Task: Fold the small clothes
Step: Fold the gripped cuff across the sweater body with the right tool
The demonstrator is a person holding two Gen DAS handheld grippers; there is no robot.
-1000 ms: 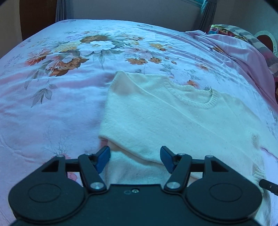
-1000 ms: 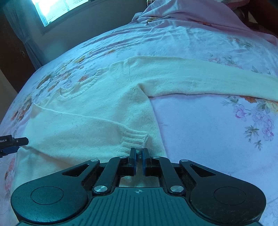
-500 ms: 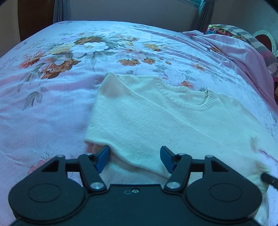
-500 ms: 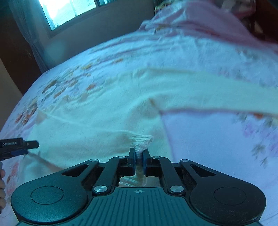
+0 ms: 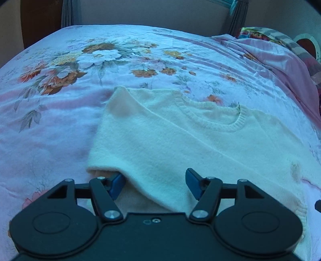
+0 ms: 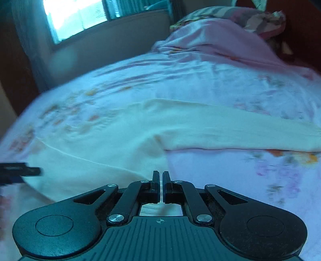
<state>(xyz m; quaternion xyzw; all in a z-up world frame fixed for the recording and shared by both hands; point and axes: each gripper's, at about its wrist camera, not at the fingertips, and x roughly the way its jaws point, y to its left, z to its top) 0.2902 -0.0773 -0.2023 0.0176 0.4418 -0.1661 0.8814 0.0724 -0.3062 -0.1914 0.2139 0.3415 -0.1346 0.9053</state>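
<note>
One sleeve [image 5: 152,160] lies folded across the cream sweater [image 5: 200,144], flat on the bed [image 5: 60,120]; left tool [image 5: 154,183] spread wide, empty. Right tool [image 6: 161,180] nearly closed; any grip unclear. Next, probably: fold the outstretched sleeve [image 6: 240,130] inward.

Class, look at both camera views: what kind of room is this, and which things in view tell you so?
Most likely a bedroom. A floral bedsheet covers a wide bed, pillows lie heaped at its head, and a curtained window is set in the wall behind. A cream sweater lies spread on the sheet.
</note>
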